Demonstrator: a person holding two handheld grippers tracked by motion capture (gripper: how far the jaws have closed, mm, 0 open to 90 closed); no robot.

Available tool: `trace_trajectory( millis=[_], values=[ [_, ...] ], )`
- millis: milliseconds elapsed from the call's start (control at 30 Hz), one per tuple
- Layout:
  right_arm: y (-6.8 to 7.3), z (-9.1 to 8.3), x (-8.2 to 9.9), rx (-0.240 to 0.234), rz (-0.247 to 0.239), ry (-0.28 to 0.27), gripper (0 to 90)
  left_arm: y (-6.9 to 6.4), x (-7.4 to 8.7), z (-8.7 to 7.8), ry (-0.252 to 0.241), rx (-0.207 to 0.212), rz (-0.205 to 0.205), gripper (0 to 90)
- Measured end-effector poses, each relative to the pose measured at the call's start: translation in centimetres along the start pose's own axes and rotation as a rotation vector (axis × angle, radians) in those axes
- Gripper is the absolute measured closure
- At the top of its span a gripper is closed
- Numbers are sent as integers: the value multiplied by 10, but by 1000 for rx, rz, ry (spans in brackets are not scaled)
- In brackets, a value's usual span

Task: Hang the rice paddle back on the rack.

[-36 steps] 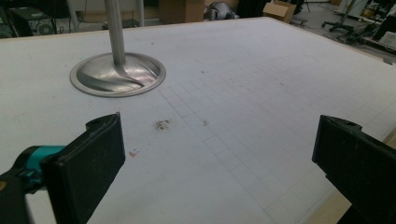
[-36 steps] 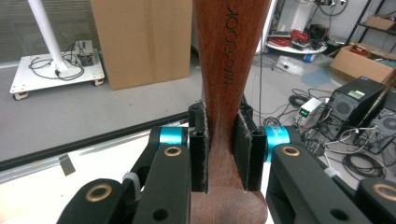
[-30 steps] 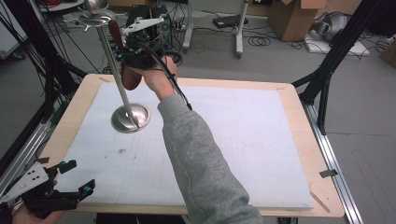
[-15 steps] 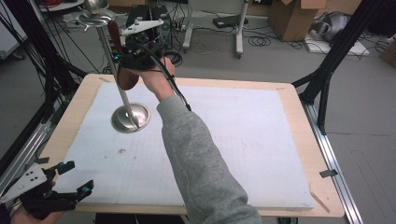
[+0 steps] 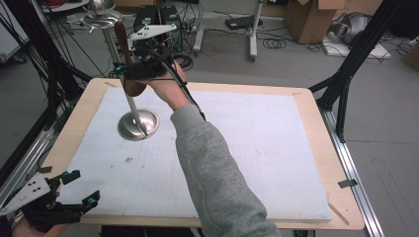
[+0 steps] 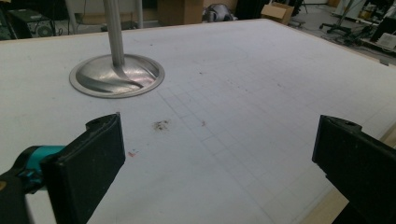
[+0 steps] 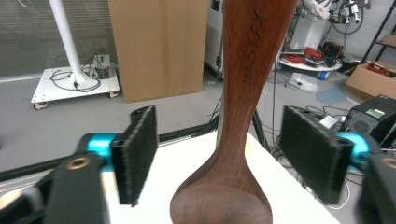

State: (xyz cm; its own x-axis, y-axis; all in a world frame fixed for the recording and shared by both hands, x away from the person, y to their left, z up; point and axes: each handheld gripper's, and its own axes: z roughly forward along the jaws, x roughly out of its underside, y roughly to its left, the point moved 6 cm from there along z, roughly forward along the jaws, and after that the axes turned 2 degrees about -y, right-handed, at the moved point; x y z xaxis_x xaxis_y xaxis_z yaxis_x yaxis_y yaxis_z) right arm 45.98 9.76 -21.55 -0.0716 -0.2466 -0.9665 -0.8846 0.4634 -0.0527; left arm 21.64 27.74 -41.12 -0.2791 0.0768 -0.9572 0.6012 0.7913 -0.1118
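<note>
The step in hand looks like the release of a wooden spoon that hangs on the metal stand, at about ten o'clock on the worktop. The spoon hangs bowl-down beside the stand's pole, its handle reaching up toward the stand's top, where the hook itself is too small to make out.

The right gripper is level with the spoon's neck. Its fingers have just been opening and now stand wide apart, one on each side of the handle with a clear gap on both; the pads do not press on the wood. So the spoon seems to hang on its own.

The next move calls for drawing the right gripper straight back toward six o'clock, keeping the fingers wide, so that neither pad catches the handle and sets it swinging or lifts it off.

The left gripper rests at about seven o'clock by the worktop's near edge, its fingers wide and holding nothing, well apart from the stand.
</note>
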Motion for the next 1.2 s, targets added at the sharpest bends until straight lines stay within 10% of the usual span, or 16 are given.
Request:
trace_trajectory(
  millis=[233,1200],
  values=[
    [-4,-5,5,43,17,42,0,-1,-1,5,1,-4,13,29],
    [-20,-62,44,9,12,65,0,-1,-17,33,-27,55,9,29]
  ],
)
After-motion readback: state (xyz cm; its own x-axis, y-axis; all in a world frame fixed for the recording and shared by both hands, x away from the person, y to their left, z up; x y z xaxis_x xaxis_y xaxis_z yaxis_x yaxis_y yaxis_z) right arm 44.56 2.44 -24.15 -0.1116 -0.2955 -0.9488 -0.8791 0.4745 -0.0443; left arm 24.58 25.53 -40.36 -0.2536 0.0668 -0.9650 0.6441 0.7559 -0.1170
